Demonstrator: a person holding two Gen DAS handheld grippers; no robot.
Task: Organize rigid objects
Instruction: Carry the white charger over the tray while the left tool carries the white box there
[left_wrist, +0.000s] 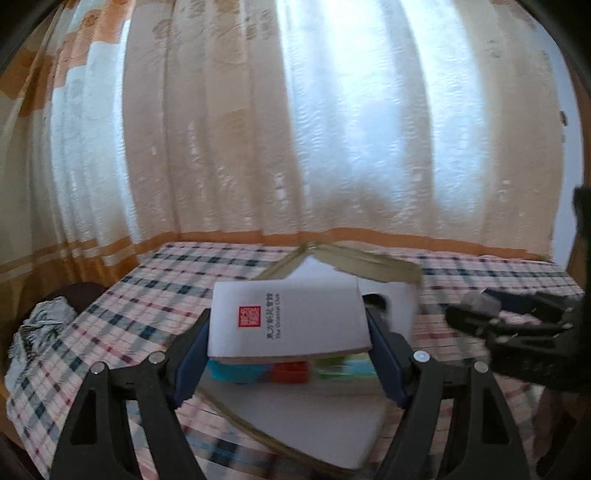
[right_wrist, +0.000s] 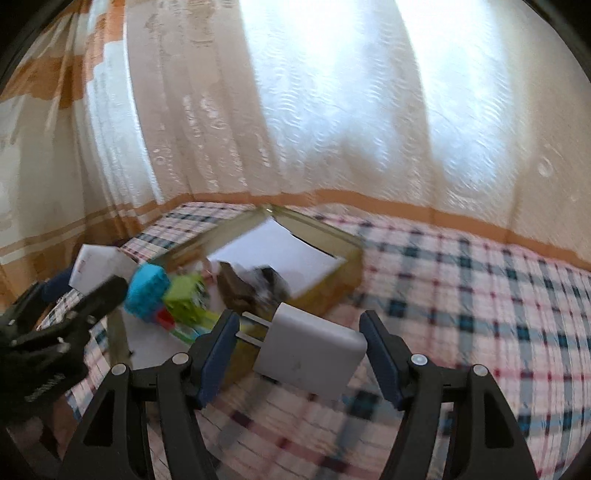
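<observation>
My left gripper (left_wrist: 290, 332) is shut on a flat white box with a red seal (left_wrist: 288, 317), its blue pads pressing both sides. It hangs over an open cardboard carton (left_wrist: 258, 432) holding blue, red and green toy blocks (left_wrist: 288, 371). My right gripper (right_wrist: 299, 343) is shut on a white plug-in charger (right_wrist: 310, 350), prongs against the left pad. The carton (right_wrist: 332, 291) lies ahead and to the left of it, with the blocks (right_wrist: 147, 288) inside. Each gripper shows in the other's view: right gripper (left_wrist: 476, 314), left gripper (right_wrist: 92, 299) with the white box (right_wrist: 99, 266).
The carton rests on a bed with a plaid sheet (right_wrist: 480, 295); its brown lid flap (left_wrist: 369, 262) stands up at the back. A dark blurred item (right_wrist: 251, 288) lies inside the carton. Curtains (left_wrist: 295, 129) hang close behind the bed. A crumpled cloth (left_wrist: 40, 325) sits off the bed's left edge.
</observation>
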